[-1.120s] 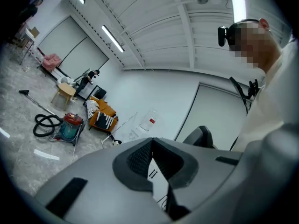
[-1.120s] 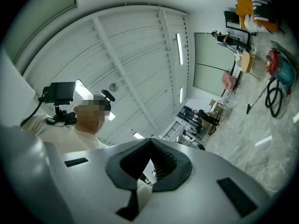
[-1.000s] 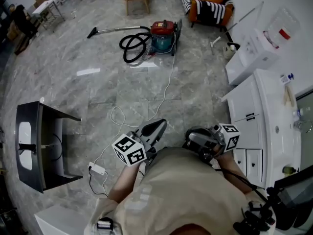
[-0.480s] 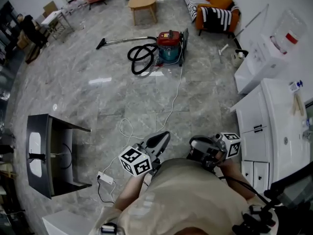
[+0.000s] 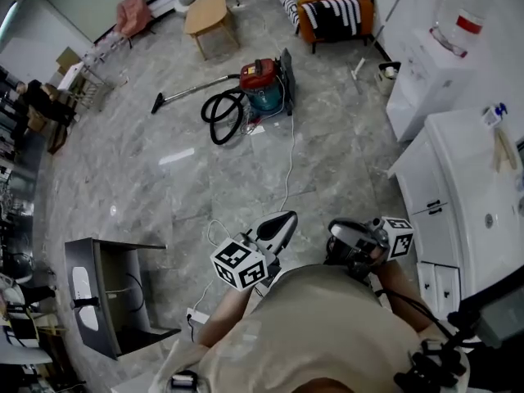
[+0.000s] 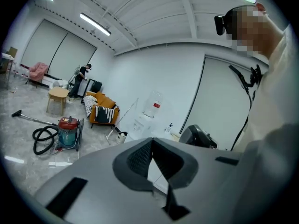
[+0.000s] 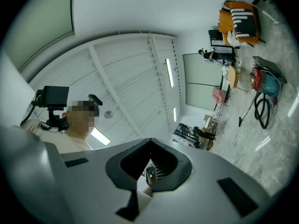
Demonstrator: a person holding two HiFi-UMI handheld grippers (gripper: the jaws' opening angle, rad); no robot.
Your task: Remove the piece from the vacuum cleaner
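Note:
The vacuum cleaner (image 5: 264,83), red on top with a teal body, stands far off on the grey tiled floor. Its black hose (image 5: 219,115) is coiled at its left and a wand (image 5: 190,89) lies beyond that. It shows small in the left gripper view (image 6: 68,131) and the right gripper view (image 7: 264,81). My left gripper (image 5: 286,218) is held close to my body, shut and empty, pointing toward the vacuum. My right gripper (image 5: 347,234) is also near my body, tilted upward, shut with nothing in it. In both gripper views the jaws meet (image 6: 152,142) (image 7: 149,142).
A white cable (image 5: 288,160) runs from the vacuum to a power strip (image 5: 196,315) by my feet. A black stand (image 5: 106,295) is at lower left. White cabinets with a sink (image 5: 458,178) and a water dispenser (image 5: 434,60) line the right. An orange sofa (image 5: 327,6) and a wooden table (image 5: 206,13) stand behind the vacuum.
The whole view has shifted as I walk across the floor: the black stand has slid down and right in the picture. Both grippers have stayed shut in front of my body.

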